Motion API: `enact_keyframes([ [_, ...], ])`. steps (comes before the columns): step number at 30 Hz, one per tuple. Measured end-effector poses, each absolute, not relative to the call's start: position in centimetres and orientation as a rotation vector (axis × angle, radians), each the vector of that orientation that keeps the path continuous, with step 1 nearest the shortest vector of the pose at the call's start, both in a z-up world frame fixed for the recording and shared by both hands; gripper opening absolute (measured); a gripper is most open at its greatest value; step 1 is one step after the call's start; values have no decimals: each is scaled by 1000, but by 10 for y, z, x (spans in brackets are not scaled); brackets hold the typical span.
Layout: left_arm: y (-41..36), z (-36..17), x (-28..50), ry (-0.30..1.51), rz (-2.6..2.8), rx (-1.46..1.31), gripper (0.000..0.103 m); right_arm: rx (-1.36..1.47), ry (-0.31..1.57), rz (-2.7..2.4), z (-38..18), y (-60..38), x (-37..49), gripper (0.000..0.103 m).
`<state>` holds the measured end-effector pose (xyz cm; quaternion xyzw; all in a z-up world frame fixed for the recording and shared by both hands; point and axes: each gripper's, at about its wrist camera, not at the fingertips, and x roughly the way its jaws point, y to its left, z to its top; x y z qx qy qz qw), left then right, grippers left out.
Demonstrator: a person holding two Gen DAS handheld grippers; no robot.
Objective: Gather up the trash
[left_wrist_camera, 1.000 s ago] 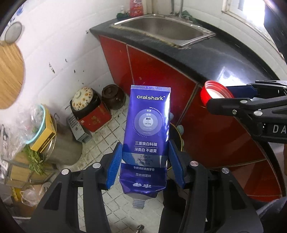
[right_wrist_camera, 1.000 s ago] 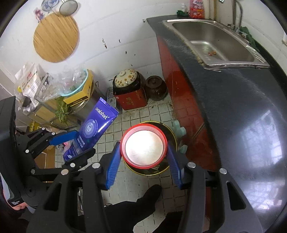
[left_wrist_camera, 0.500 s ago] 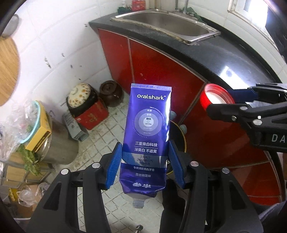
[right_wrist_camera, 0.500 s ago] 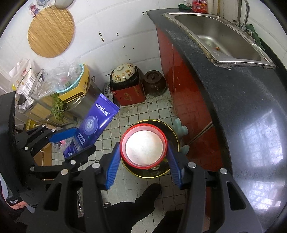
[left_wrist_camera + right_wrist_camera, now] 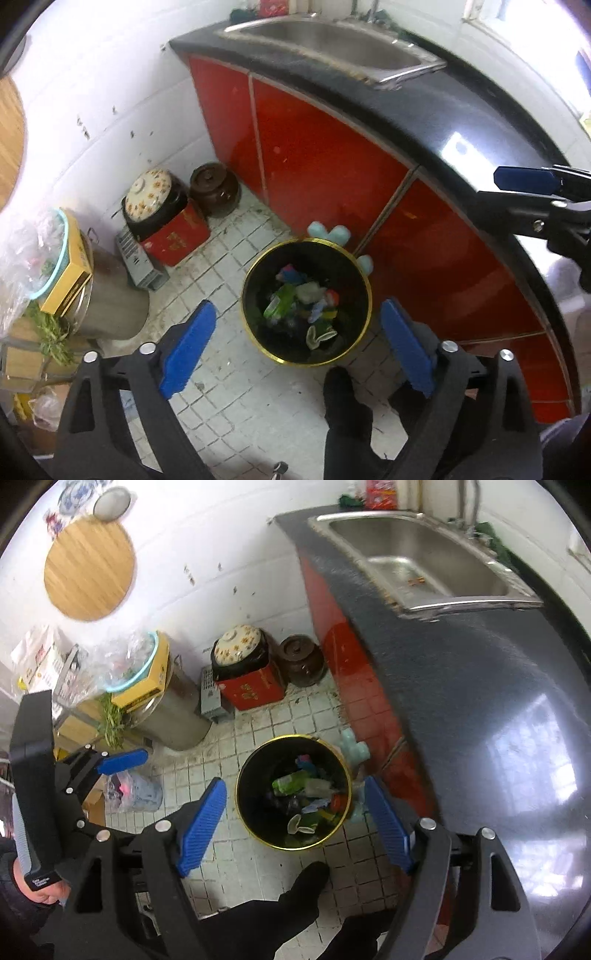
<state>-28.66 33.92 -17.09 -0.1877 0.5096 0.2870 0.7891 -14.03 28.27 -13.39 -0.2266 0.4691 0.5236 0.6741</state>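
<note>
bin (image 5: pixel 364 295) upright, mouth up | left gripper (image 5: pixel 295 347), right gripper (image 5: pixel 295 825) opening, empty

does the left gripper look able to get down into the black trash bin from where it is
Probably yes. The left gripper hangs above the trash bin, its jaws opening with nothing between them, and the bin's mouth is uncovered. Only the person's dark shoe stands near the rim.

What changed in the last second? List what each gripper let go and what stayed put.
The left gripper released the blue toothpaste tube; the right gripper released the red-rimmed lid. Both jaws are opening with nothing between them, above the trash bin. Neither item can be picked out among the bin's litter. The bin, jars and sink counter stayed put.
</note>
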Motion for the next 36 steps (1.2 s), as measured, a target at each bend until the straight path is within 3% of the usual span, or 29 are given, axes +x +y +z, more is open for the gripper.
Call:
enact_keyframes([
  [8, 286, -113, -210, 1017, 464, -257, 96, -371, 923, 891, -69, 159, -72, 96],
  [19, 147, -47, -25, 996, 128, -68, 96, -125, 823, 202, -3, -105, -7, 96],
  [24, 96, -40, 16, 1004, 43, -46, 96, -22, 822, 66, 2, -179, -7, 96],
  [36, 32, -53, 48, 1052, -26, 53, 96, 59, 851, -13, -10, -232, 5, 96],
])
